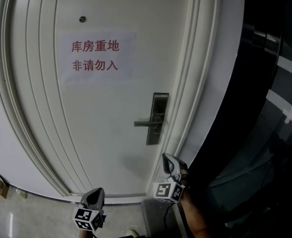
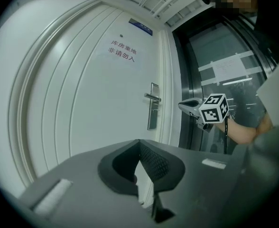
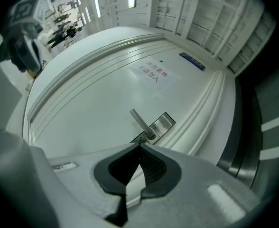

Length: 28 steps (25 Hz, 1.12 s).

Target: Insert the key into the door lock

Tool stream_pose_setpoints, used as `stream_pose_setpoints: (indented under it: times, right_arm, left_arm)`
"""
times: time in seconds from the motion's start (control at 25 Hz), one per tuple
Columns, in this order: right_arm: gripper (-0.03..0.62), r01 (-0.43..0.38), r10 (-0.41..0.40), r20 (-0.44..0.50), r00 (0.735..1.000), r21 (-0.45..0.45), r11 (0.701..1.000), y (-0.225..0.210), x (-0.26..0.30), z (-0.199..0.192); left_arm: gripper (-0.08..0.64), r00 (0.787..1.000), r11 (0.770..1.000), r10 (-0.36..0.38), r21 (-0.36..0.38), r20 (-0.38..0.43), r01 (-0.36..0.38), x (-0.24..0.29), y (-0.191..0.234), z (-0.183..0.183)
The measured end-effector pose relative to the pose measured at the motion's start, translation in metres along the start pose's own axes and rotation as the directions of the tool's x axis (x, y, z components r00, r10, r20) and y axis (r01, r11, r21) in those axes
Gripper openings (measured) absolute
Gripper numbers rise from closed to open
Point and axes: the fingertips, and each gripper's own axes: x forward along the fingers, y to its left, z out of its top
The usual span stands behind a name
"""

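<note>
Door lock shows indistinctly; left tool and right tool both closed, empty.

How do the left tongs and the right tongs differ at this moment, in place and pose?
In the head view the right tongs sit just below the lock plate; the left tongs sit lower and further left, before the plain door panel. The right tongs' view shows the handle slanted, so they are rolled; the left tongs' view shows it level. Both are shut, with no key seen in either.
</note>
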Motion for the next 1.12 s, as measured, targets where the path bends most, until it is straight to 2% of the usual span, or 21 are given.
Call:
stream_pose_setpoints:
  times: [0.08,0.16,0.28,0.4,0.68,0.92,1.0,1.12]
  right_arm:
    - [0.002,-0.012,0.011,0.018,1.0,0.111,0.994,-0.001,-0.015,0.002]
    - [0.002,-0.032,0.024,0.036,0.999,0.237,0.971,-0.001,-0.032,0.003]
    - [0.002,-0.066,0.056,0.037,0.998,0.397,0.915,0.003,-0.057,-0.001]
    - [0.002,-0.093,0.08,0.047,0.996,0.504,0.859,0.013,-0.082,-0.006]
    - [0.002,-0.139,0.109,0.086,0.99,0.61,0.78,0.04,-0.135,-0.005]
    - [0.002,-0.138,0.125,0.072,0.99,0.714,0.686,0.066,-0.175,-0.013]
    - [0.002,-0.137,0.134,0.063,0.989,0.731,0.669,0.072,-0.188,-0.017]
    - [0.002,-0.136,0.143,0.053,0.988,0.737,0.662,0.078,-0.205,-0.02]
  left_arm:
    - [0.002,1.0,1.0,-0.011,0.009,0.007,0.011,-0.007,-0.005,0.004]
    - [0.002,1.0,1.0,-0.023,0.02,0.013,0.023,-0.014,-0.011,0.007]
    - [0.002,0.999,0.998,-0.04,0.039,0.017,0.04,-0.023,-0.021,0.008]
    - [0.002,0.998,0.996,-0.059,0.062,0.01,0.058,-0.034,-0.032,0.006]
    - [0.002,0.994,0.99,-0.095,0.112,0.046,0.09,-0.057,-0.056,0.012]
    - [0.002,0.992,0.988,-0.124,0.097,0.033,0.121,-0.073,-0.069,0.003]
    - [0.002,0.991,0.987,-0.13,0.095,0.028,0.126,-0.079,-0.074,-0.001]
    - [0.002,0.992,0.987,-0.128,0.096,0.02,0.126,-0.087,-0.077,-0.008]
